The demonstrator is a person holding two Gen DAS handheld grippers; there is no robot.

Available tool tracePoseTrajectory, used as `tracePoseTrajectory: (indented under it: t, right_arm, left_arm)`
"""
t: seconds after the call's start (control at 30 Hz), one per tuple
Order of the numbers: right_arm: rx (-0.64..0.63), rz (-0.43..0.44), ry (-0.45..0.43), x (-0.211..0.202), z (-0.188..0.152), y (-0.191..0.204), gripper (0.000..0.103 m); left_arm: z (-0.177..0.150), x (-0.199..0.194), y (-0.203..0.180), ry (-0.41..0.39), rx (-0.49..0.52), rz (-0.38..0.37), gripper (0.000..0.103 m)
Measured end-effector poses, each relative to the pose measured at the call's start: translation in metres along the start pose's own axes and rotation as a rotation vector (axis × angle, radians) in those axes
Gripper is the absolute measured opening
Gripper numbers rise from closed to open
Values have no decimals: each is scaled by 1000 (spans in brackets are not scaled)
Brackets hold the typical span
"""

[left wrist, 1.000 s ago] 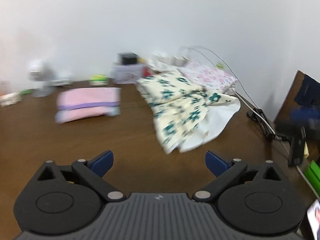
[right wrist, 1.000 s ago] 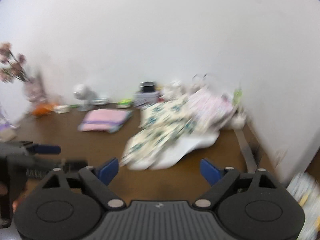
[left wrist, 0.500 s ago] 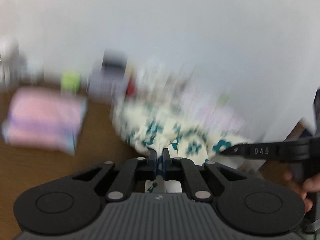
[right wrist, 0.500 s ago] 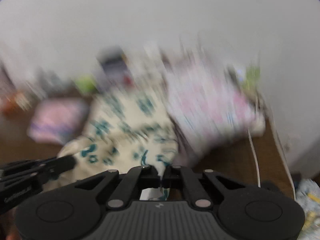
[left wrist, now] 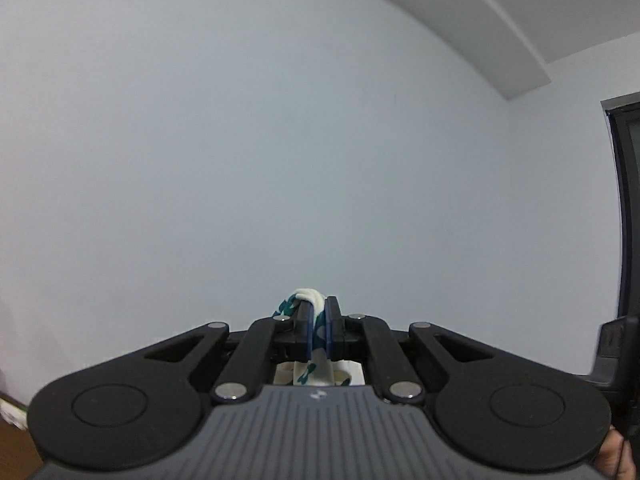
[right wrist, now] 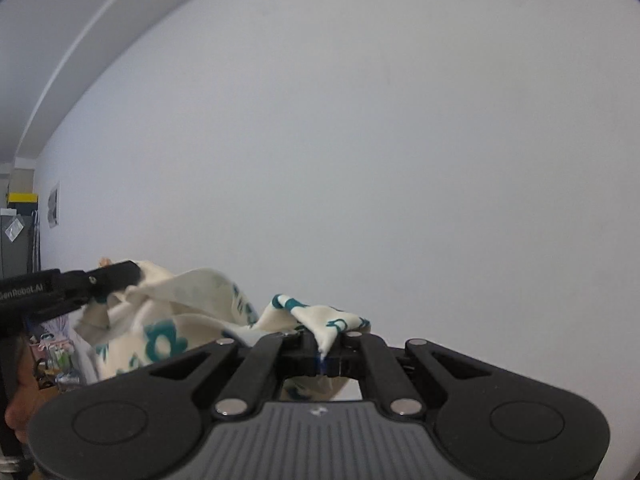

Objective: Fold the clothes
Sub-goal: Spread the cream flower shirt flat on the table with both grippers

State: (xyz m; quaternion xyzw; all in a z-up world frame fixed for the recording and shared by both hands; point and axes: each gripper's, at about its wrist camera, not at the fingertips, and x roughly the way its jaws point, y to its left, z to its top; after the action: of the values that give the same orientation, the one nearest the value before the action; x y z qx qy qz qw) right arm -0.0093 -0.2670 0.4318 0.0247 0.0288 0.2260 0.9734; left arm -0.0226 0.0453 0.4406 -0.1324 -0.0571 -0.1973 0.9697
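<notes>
A cream garment with teal flowers (right wrist: 168, 336) hangs in the air between my two grippers. My left gripper (left wrist: 319, 312) is shut on a bunched edge of the cream garment (left wrist: 308, 300), and more cloth shows under its jaws. My right gripper (right wrist: 323, 350) is shut on another edge, a fold of cloth spilling over its fingers. In the right wrist view the left gripper (right wrist: 132, 274) comes in from the left, clamped on the far end of the cloth. Both grippers point roughly level at a bare white wall.
A white wall (left wrist: 280, 140) fills both views, with a ceiling beam (left wrist: 500, 40) at the top. A dark door frame (left wrist: 624, 208) stands at the right of the left wrist view. Shelves and small clutter (right wrist: 52, 352) sit low at the left in the right wrist view.
Both grippers went from open above the table to shut on the floral garment, then rose steeply with it. The table and the folded pink clothes have dropped out of view.
</notes>
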Motion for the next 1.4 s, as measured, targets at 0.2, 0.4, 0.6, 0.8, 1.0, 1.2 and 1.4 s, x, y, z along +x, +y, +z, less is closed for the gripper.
tracePoseTrajectory:
  t: [0.2,0.4,0.6,0.8,1.0,1.2,1.4]
  right_arm:
    - [-49,-1,-13,-27,7,43,0]
    - [-86,-40,-60,13,-10,72,0]
    - [-31,-74,-224,6,7,92,0]
    - [-164,-15,-139,-45,-53,106,0]
    - [-43,94,536,-29,-298,71,2]
    - [77,23,570,-34,-387,74,35]
    - [-7,23,583,34,-388,74,43]
  left_arm:
    - [9,-26,5,-22,-8,58,5]
    - [-9,22,45,35,-25,163,5]
    - [25,-25,37,-163,-2,93,5]
    - [-83,-103,29,8,81,122,7]
    - [-304,-157,78,544,-159,150,23]
    - [-337,-129,101,623,-73,270,77]
    - [-354,-7,110,718,51,281,82]
